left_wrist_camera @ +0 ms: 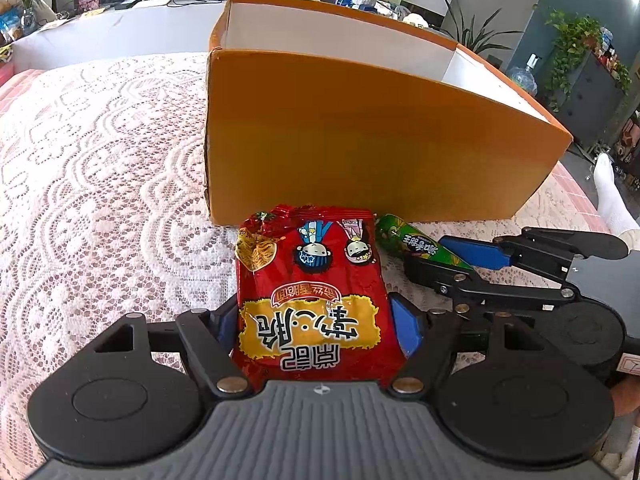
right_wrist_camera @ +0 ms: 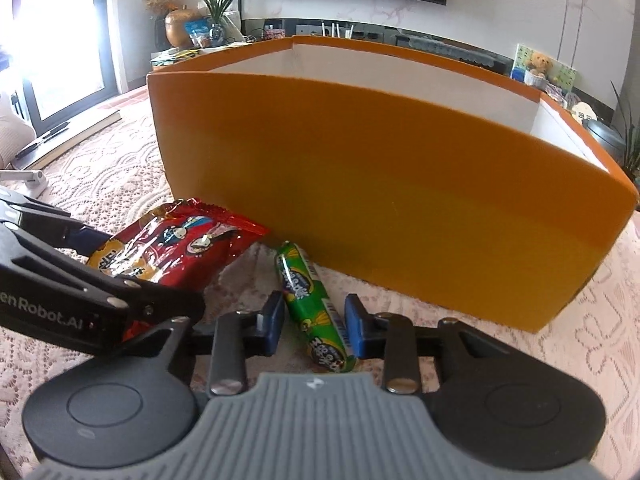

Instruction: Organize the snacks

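Note:
A red noodle-snack bag [left_wrist_camera: 310, 292] lies on the lace cloth in front of an orange box [left_wrist_camera: 360, 140]. My left gripper [left_wrist_camera: 316, 324] has its blue pads on both sides of the bag and touches it. A green sausage stick [right_wrist_camera: 312, 304] lies beside the bag, by the box's [right_wrist_camera: 400, 200] front wall. My right gripper [right_wrist_camera: 314, 322] straddles the stick with its jaws apart, with small gaps on each side. The bag [right_wrist_camera: 176, 248] and the left gripper [right_wrist_camera: 80, 276] show at left in the right wrist view; the stick [left_wrist_camera: 416, 246] and the right gripper [left_wrist_camera: 460, 264] show at right in the left wrist view.
The orange box is open at the top with white inner walls [left_wrist_camera: 340, 36]; its inside floor is hidden. The lace tablecloth [left_wrist_camera: 100, 160] covers the table. A white-socked foot [left_wrist_camera: 612, 196] is at the far right past the table edge.

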Demonstrator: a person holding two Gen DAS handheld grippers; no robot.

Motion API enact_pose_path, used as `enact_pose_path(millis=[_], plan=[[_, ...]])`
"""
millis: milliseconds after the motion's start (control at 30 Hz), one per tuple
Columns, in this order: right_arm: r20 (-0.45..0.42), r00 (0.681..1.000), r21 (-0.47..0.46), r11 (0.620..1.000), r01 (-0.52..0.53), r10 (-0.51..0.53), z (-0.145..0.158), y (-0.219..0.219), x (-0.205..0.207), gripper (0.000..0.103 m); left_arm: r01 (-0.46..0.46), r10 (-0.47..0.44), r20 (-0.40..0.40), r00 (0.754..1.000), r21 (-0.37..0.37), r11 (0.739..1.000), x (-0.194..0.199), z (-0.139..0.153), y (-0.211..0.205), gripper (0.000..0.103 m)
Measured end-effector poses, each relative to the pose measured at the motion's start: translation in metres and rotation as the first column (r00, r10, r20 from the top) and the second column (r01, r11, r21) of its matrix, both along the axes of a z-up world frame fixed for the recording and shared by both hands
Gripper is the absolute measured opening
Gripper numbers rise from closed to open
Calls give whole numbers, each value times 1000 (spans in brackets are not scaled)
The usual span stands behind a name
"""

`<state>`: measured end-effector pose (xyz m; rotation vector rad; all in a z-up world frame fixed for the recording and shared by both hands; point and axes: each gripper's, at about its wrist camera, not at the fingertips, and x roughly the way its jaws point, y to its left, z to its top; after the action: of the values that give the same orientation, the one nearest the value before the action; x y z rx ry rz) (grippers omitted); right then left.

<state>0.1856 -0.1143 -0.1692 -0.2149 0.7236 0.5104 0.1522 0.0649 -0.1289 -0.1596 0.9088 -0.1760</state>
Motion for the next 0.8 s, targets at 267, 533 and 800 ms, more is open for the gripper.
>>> enact_pose_path(millis=[267, 533, 800], plan=[[-87, 994, 53, 996, 72, -67, 6, -8, -1, 24, -3, 3, 3, 1000, 3, 1000, -1, -1, -2, 84], [-94, 990, 66, 992, 109, -103, 23, -20, -17, 22, -23, 23, 17, 1000, -18, 1000, -14, 8, 2, 84], [-19, 991, 84, 987, 134, -133, 51, -38, -45, 22, -34, 36, 42, 998, -40, 999, -32, 35, -2, 84]])
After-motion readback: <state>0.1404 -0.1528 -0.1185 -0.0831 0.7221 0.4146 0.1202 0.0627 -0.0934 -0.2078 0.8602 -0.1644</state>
